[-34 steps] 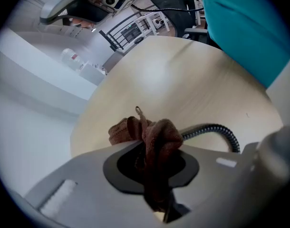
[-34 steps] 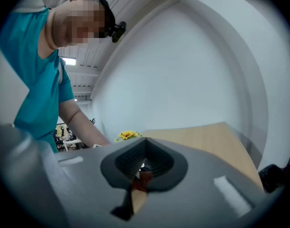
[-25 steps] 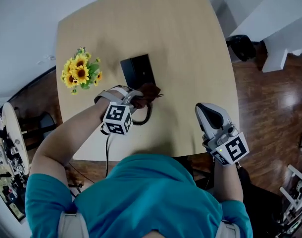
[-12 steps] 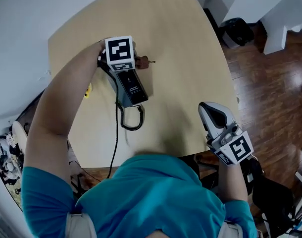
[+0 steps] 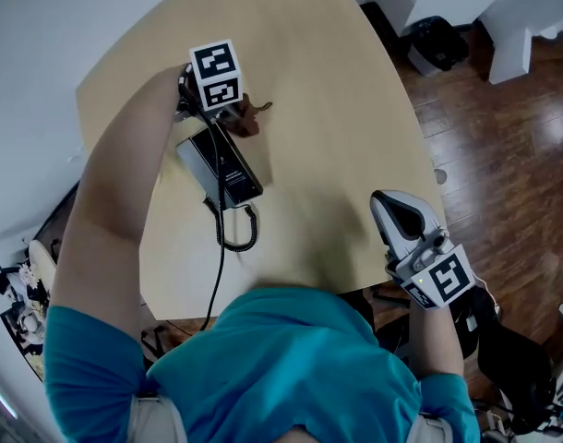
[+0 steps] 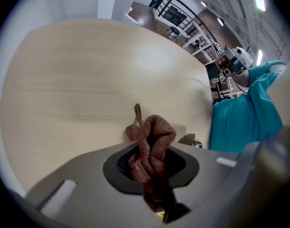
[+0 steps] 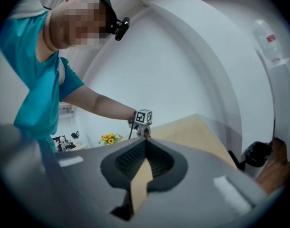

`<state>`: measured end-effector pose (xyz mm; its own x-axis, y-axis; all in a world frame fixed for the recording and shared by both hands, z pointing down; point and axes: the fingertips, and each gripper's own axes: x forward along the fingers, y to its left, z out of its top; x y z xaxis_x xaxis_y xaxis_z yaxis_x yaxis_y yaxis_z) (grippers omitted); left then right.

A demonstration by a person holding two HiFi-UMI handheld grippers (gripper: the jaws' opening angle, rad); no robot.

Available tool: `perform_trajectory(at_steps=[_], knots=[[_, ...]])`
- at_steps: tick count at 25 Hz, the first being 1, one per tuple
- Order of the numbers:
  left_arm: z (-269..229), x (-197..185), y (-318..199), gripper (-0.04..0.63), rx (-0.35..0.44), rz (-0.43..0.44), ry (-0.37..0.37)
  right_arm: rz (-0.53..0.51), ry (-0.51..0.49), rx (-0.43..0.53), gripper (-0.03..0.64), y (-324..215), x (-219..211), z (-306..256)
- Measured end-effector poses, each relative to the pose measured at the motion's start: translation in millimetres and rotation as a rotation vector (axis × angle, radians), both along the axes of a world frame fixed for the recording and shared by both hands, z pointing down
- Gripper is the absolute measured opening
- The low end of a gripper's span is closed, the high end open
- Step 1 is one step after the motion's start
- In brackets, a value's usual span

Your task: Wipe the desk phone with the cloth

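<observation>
One phone (image 5: 219,162), one cloth (image 6: 152,148), two claws (image 5: 237,111) (image 5: 393,207).

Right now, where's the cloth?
Head view, upper left: the brown cloth is clamped in the left gripper, at the far end of the desk phone on the table.

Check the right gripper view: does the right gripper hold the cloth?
No, the right gripper has its jaws together with nothing between them; the brown cloth is pinched in the left gripper.

Left gripper (image 5: 235,111) outstretched, right gripper (image 5: 390,201) low.
</observation>
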<state>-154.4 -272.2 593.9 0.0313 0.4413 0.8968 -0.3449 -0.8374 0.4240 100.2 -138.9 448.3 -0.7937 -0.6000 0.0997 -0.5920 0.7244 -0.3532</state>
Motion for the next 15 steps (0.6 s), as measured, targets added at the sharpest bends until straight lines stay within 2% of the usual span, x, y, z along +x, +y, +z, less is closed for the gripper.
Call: perform_trajectory(at_steps=[4, 6, 9, 11, 13, 15], knots=[[19.1, -6.0, -4.1, 0.075, 0.013, 0.009, -0.044, 0.004, 0.001, -0.009, 0.002, -1.8, 2.6, 4.8], [25.9, -8.5, -8.8, 0.075, 0.051, 0.035, -0.061, 0.004, 0.001, -0.009, 0.002, -3.6, 2.7, 5.3], [24.1, -5.8, -13.9, 0.077, 0.15, 0.143, -0.061, 0.007, -0.004, -0.005, 0.002, -5.1, 1.2, 2.2], [5.3, 6.4, -16.2, 0.077, 0.238, 0.211, -0.015, 0.004, -0.007, 0.002, 0.002, -5.1, -0.6, -0.8], [-20.5, 18.7, -15.4, 0.077, 0.32, 0.222, 0.032, 0.0, -0.009, 0.006, 0.002, -5.3, -0.8, -1.9], [-31.2, 16.7, -6.5, 0.077, 0.368, 0.248, 0.016, 0.0, -0.012, 0.003, 0.002, -5.3, 0.3, -1.6]])
